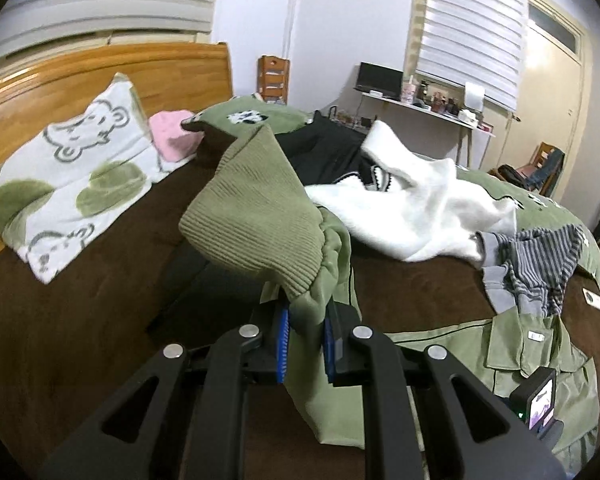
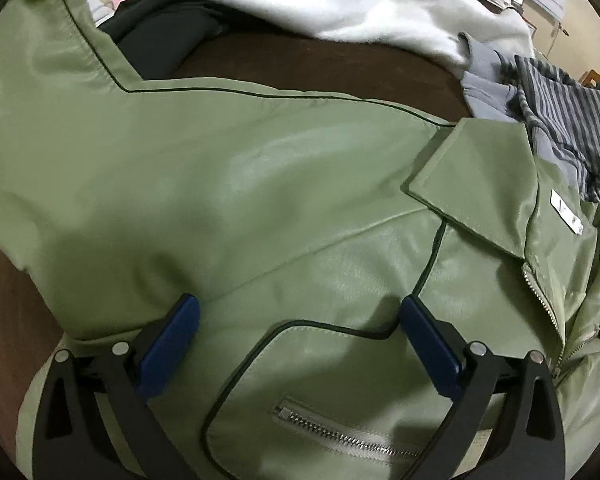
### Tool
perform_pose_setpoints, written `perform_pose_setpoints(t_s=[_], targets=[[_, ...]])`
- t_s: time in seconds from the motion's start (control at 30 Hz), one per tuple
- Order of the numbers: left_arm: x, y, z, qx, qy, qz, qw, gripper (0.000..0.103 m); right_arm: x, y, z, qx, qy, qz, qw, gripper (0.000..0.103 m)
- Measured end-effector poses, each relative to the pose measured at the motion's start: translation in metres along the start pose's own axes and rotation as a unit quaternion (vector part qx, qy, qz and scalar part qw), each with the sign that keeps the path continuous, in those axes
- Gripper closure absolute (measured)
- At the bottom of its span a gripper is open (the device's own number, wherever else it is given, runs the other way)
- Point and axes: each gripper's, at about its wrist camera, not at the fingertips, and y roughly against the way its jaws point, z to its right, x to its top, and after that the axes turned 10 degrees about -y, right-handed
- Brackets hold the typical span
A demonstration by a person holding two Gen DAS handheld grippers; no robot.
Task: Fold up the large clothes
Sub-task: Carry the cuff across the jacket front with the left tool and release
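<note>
**Green jacket on the bed, one sleeve lifted**

While the bed (image 1: 80, 300) fills most of both views with its brown cover, the green jacket (image 2: 220, 184) lies spread across the near part of it, front up. Its collar (image 2: 476, 184) is folded open near a small white label (image 2: 567, 213), the main zipper (image 2: 544, 300) runs down to the right, and a zipped chest pocket (image 2: 340, 436) outlined in dark piping sits at the bottom of the right wrist view.

Beyond the jacket a white fleecy garment (image 1: 416, 208) lies crumpled on the cover, with a black garment (image 1: 324, 148) behind it and a grey striped garment (image 1: 540, 264) bunched at the right, just beside the jacket's collar. At the head of the bed, against the wooden headboard (image 1: 100, 76), rest a white pillow with bears and green patches (image 1: 68, 184) and a small pink cloth (image 1: 172, 140).

The left gripper (image 1: 305, 344) has its blue pads closed on the jacket's sleeve (image 1: 324, 280), gripping it just behind the ribbed cuff (image 1: 252, 216). The cuff stands up above the pads, clear of the bed, and the rest of the sleeve hangs down from the grip.

The right gripper (image 2: 296, 336) hangs over the jacket's chest with its jaws spread wide. Its blue pads (image 2: 168, 348) stand either side of the top of the pocket; nothing is gripped between them, and whether their tips touch the fabric cannot be told.
</note>
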Motion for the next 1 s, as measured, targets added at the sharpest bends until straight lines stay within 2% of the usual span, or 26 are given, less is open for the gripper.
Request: perform_pose_setpoints(t_s=[0.27, 0.5, 0.6, 0.77, 0.9, 1.0], targets=[[0.022, 0.022, 0.037, -0.017, -0.044, 0.014, 0.9988, 0.087, 0.003, 0.003, 0.001, -0.011, -0.006, -0.013, 1.0, 0.006], [0.062, 0.056, 0.084, -0.057, -0.079, 0.04, 0.9945, 0.087, 0.01, 0.038, 0.025, -0.014, -0.04, -0.003, 0.999, 0.006], [0.081, 0.077, 0.123, -0.09, -0.102, 0.062, 0.9888, 0.087, 0.008, 0.07, 0.051, -0.011, -0.066, 0.008, 0.998, 0.006], [0.087, 0.104, 0.195, -0.153, -0.14, 0.084, 0.9746, 0.087, -0.002, 0.127, 0.113, -0.04, -0.093, 0.031, 0.994, 0.006], [0.066, 0.118, 0.261, -0.198, -0.171, 0.09, 0.961, 0.087, -0.018, 0.162, 0.169, -0.073, -0.124, 0.041, 0.989, 0.006], [0.039, 0.126, 0.302, -0.21, -0.192, 0.091, 0.9543, 0.087, -0.037, 0.186, 0.209, -0.1, -0.141, 0.044, 0.984, 0.006]])
